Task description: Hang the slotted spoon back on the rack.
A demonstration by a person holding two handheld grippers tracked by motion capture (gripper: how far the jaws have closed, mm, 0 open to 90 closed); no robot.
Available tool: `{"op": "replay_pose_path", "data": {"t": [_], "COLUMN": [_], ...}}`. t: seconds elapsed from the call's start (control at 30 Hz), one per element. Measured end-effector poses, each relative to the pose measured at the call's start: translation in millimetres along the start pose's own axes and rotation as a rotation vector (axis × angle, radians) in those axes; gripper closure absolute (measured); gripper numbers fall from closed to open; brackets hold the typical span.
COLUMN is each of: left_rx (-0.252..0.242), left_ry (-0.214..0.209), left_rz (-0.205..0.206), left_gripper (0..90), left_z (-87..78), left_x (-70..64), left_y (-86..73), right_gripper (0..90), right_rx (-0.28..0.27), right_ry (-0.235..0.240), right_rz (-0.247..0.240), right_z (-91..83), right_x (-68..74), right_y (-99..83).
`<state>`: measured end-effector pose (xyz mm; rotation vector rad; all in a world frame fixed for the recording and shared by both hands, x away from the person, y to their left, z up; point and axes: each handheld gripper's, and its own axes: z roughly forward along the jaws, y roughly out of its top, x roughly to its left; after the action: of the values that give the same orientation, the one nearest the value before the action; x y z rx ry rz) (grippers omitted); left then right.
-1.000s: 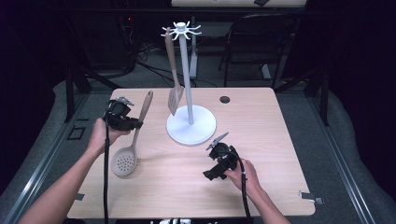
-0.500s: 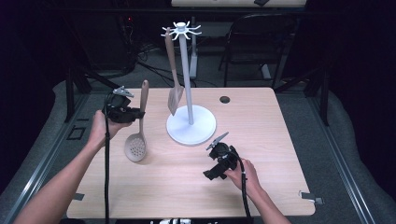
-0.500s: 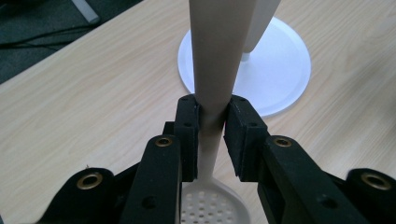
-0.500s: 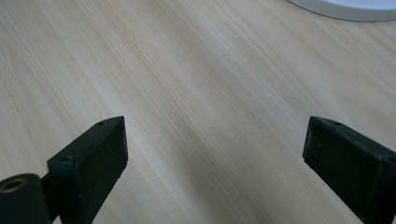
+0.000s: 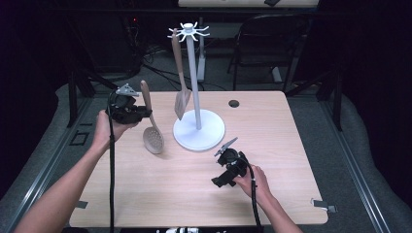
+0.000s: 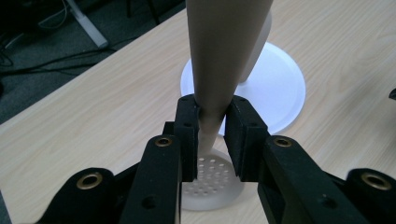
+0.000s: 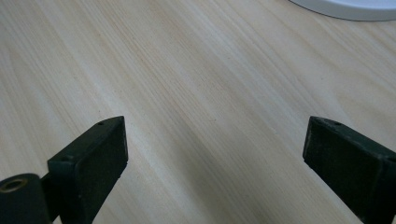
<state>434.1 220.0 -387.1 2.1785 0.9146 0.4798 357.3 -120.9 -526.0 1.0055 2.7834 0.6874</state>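
The left gripper (image 5: 137,112) is clamped on the handle of the beige perforated plastic skimmer spoon (image 5: 151,127), its jaws pinching the narrow neck just above the bowl, as the left gripper view confirms (image 6: 211,135). The spoon stands nearly upright at about 9 o'clock from the white round-based metal utensil stand (image 5: 198,130), with its bowl low over the light wooden table (image 5: 272,121); whether the bowl touches the surface cannot be told. A beige plastic slotted turner (image 5: 180,82) already hangs from a hook on the stand's star-shaped top. The right gripper (image 5: 224,170) rests low at about 5 o'clock from the stand base, jaws spread wide and empty over bare wood (image 7: 215,135). The step in hand appears to be hanging the spoon. To do it well, raise the spoon vertically until its handle end clears the hook ring, keep the grip firm so the handle does not pivot, approach a free hook away from the turner, and lower the hanging hole squarely onto it. If the stand tips, the right gripper can steady the base.
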Motion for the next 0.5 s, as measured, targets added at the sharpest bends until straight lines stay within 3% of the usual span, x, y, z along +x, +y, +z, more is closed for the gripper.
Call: {"op": "replay_pose_path", "data": {"t": [0.5], "left_rx": [-0.021], "left_ry": [-0.022], "left_rz": [0.038], "left_gripper": [75.3], "left_z": [-1.6], "left_x": [-21.4], "left_y": [28.4], "right_gripper": [6.3], "right_rx": [-0.009], "right_ry": [0.005], "right_rz": [0.001], "right_z": [-1.0], "right_x": [-0.1], "right_y": [-0.7]}}
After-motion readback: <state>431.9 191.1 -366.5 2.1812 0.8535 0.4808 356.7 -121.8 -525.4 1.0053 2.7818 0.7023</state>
